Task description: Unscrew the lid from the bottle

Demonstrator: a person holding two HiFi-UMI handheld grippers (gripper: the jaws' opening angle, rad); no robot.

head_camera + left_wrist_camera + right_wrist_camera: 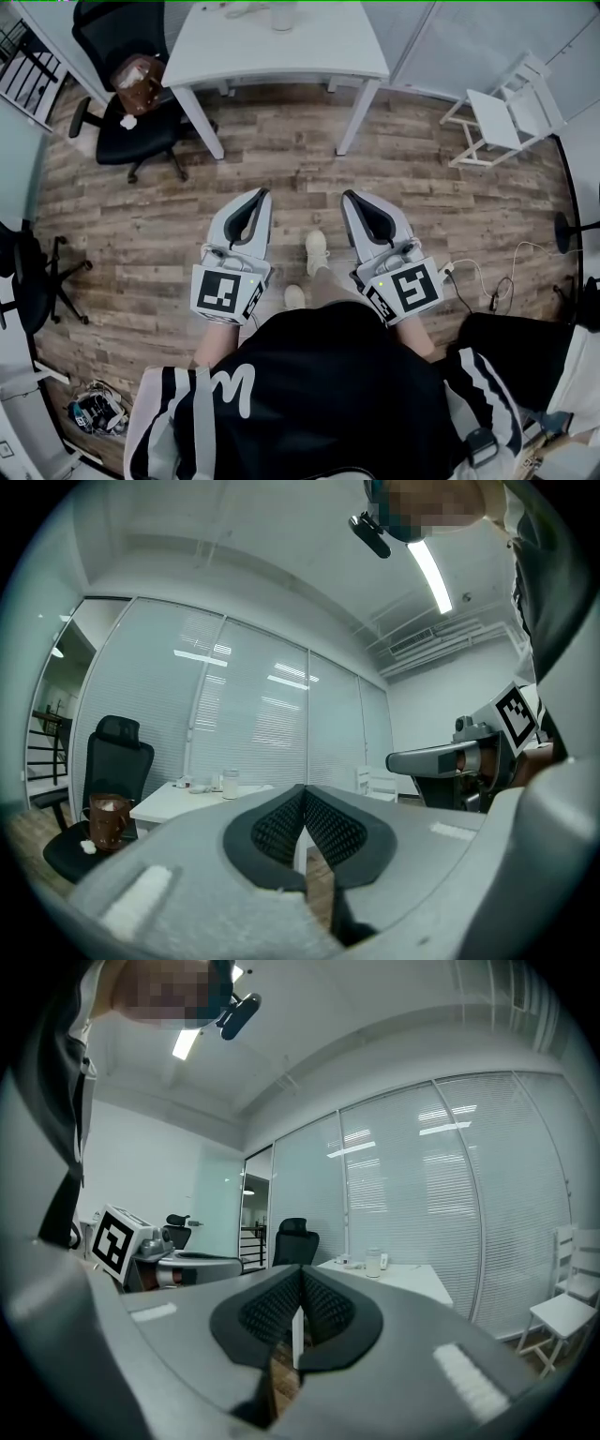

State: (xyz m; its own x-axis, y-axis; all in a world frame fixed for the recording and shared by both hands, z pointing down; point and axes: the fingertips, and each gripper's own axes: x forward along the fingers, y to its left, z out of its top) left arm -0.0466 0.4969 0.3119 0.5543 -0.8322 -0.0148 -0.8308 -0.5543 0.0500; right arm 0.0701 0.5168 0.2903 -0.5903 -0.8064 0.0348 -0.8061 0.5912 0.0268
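Right now I have both grippers low in front of my body, side by side but apart, over the wooden floor (281,159). The left gripper (256,201) has its jaws pressed together with nothing between the ribbed pads (281,822). The right gripper (357,202) is the same, its pads (323,1305) meeting at the tips and pinching nothing. The bottle (283,15) is well away from both. It stands upright on the white table (319,52) ahead of me, near the table's far edge, with some small items beside it that I cannot make out. It is too small in every view for me to judge its lid. A black office chair (131,131) with a brown bag (141,82) on its seat stands left of the table, and a white chair (511,112) stands off to the right.
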